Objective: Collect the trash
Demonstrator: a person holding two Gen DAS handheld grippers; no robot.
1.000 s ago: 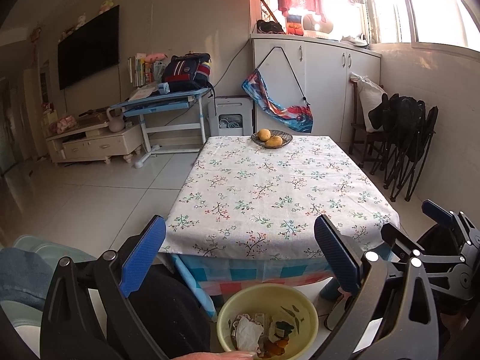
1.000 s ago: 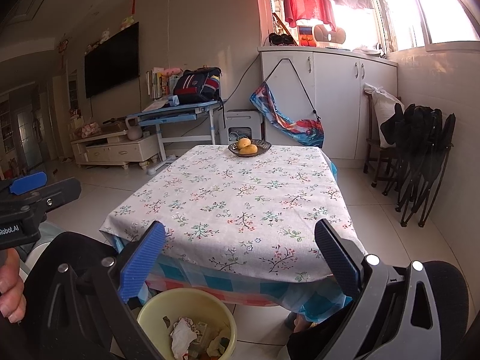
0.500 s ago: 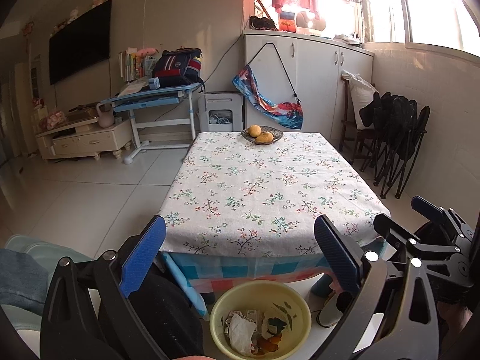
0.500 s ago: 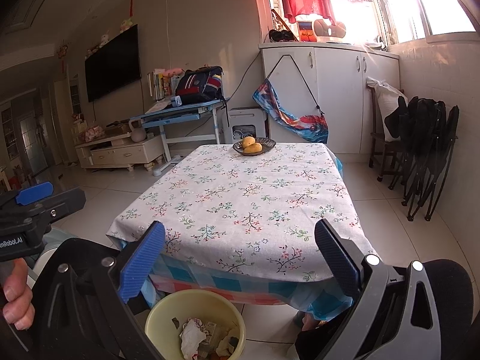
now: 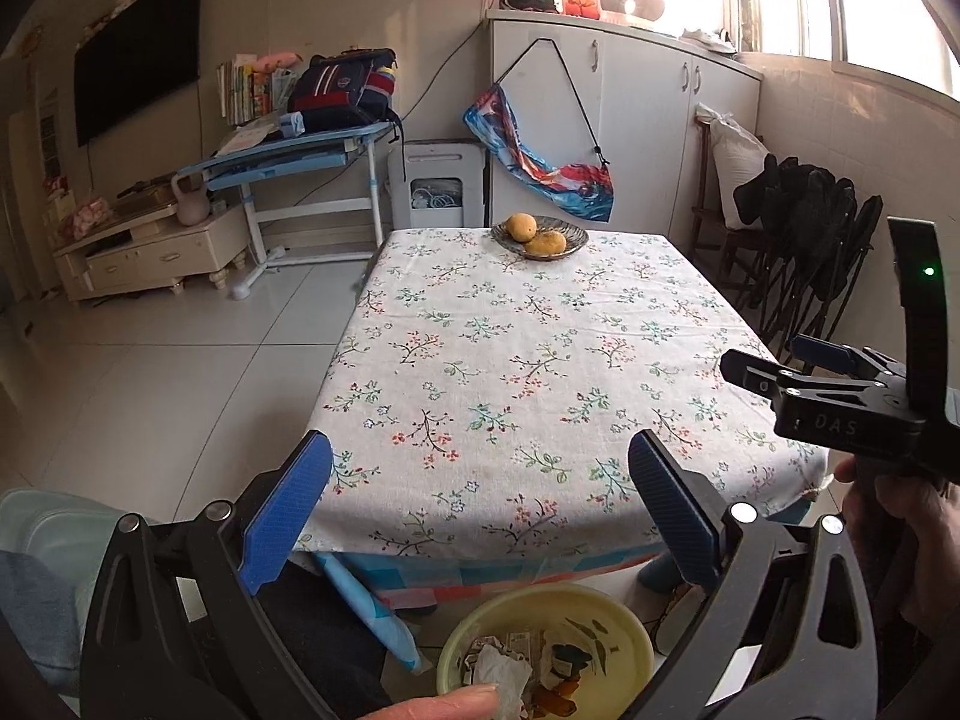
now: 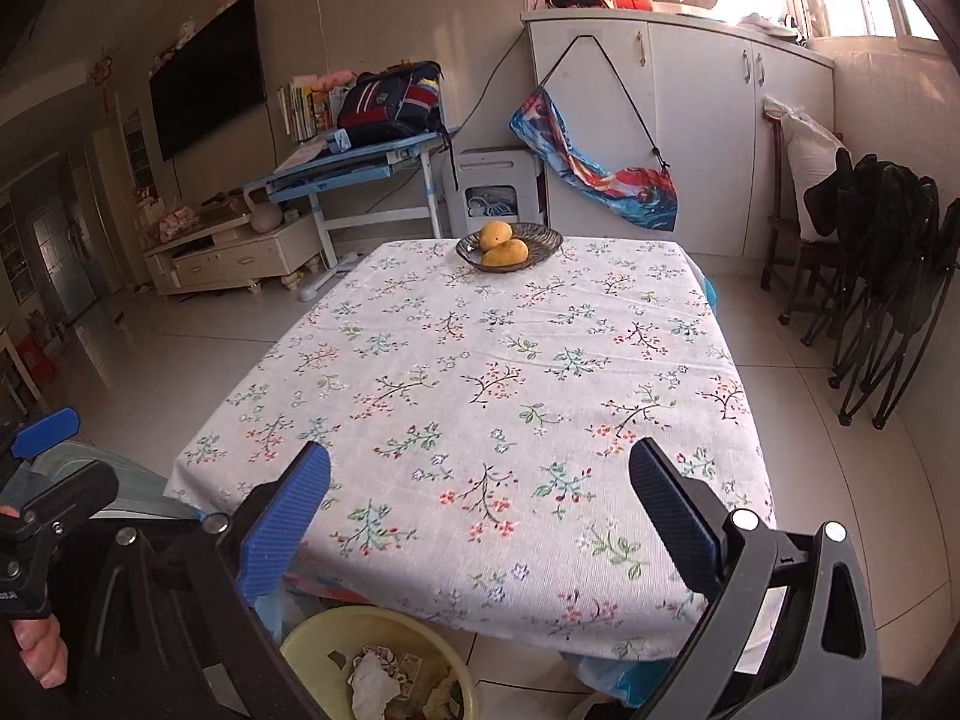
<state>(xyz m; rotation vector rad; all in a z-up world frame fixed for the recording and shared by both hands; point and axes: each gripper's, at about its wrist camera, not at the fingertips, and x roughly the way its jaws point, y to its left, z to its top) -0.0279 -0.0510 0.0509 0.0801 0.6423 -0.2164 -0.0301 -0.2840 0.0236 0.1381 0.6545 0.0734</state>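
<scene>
Left gripper [image 5: 480, 510] and right gripper [image 6: 480, 516], fingers of both spread wide and empty, above the near edge of the cloth-covered counter [image 6: 510, 360]. Yellow bin [image 5: 624, 624] holding crumpled trash [image 6: 372, 681] stands on the floor below that edge. Fruit bowl [image 6: 543, 237] at far end.

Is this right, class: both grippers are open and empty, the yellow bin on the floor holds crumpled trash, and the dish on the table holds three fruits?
Not quite. The dish holds two fruits, as the right wrist view shows. The rest stands: left gripper and right gripper open and empty, yellow bin holding crumpled trash.
</scene>
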